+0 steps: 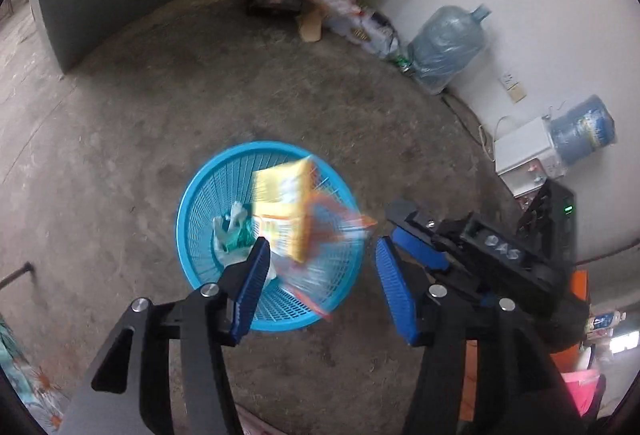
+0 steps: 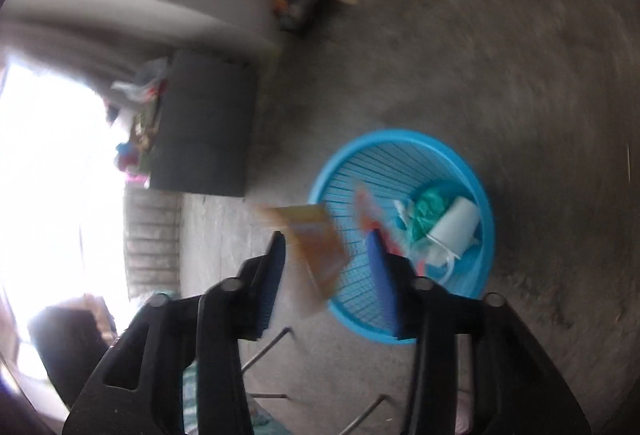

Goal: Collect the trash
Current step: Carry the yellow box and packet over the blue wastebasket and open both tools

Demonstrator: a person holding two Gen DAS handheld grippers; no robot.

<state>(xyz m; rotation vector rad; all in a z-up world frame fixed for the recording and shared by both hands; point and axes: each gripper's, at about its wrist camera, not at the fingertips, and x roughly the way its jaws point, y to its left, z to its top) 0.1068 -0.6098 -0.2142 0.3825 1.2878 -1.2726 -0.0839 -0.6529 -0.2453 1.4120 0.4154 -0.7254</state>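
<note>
A: Wrappers are dropping toward the round blue plastic mesh basket [image 1: 224, 203], which is sitting on the concrete floor near the middle of the scene. The flat yellow packet [image 1: 282, 211] is blurring above the basket mouth, with a clear orange-edged plastic wrapper [image 1: 340, 231] blurring just right of it.

B: Are the grippers holding either one?

A: It seems not. The left gripper [image 1: 320, 275] is hovering over the basket's near rim with its jaws spread wide and nothing between them. The right gripper [image 2: 330, 275] is also gaping; in its own view the yellow packet [image 2: 316, 247] is showing in the gap, but neither blue pad is touching it.

B: What is already lying inside?

A: A white paper cup [image 2: 456, 225] and a crumpled green plastic bag [image 2: 426, 211] are resting at the bottom.

B: What could go wrong?

A: Judging from the right wrist view, the packet is hanging over the basket's left rim, so it could clip the edge and be landing outside. Light wrappers drift, and a passing gripper could be knocking the basket over.
</note>
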